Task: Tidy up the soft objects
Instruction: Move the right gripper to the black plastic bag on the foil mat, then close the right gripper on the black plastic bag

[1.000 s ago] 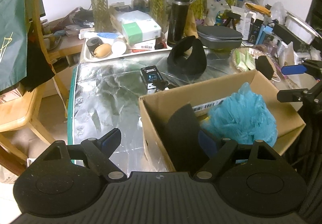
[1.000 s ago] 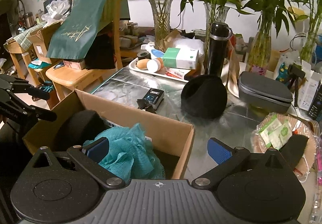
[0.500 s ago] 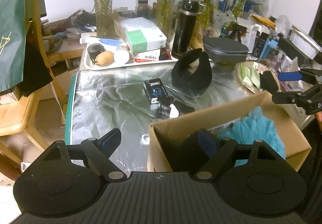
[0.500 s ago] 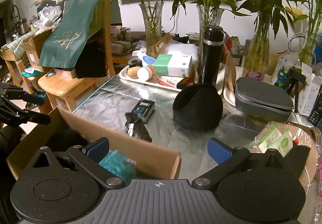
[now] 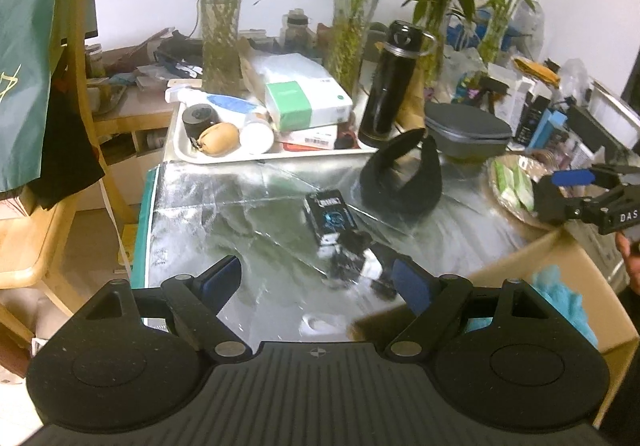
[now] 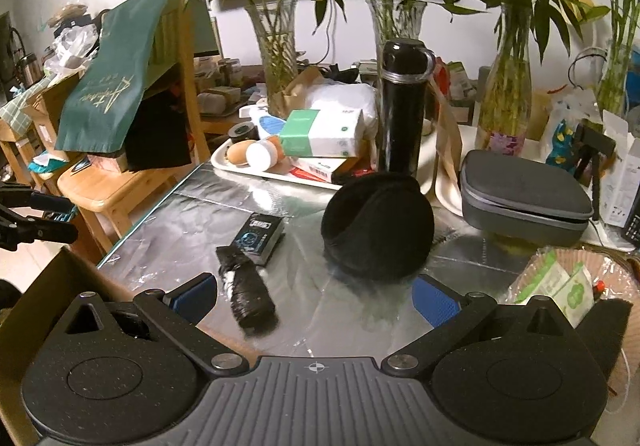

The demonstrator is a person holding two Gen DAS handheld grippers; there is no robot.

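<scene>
Both the left claw and right claw hung wide open and empty above the foil-covered table, just before black earmuffs.

I see crinkled silver foil over the bench, black earmuffs, a teal-blue bath pouf in my brown cardboard box; blue pads on my black grippers' jaws, a black flask, a green-and-white tissue pack
</scene>
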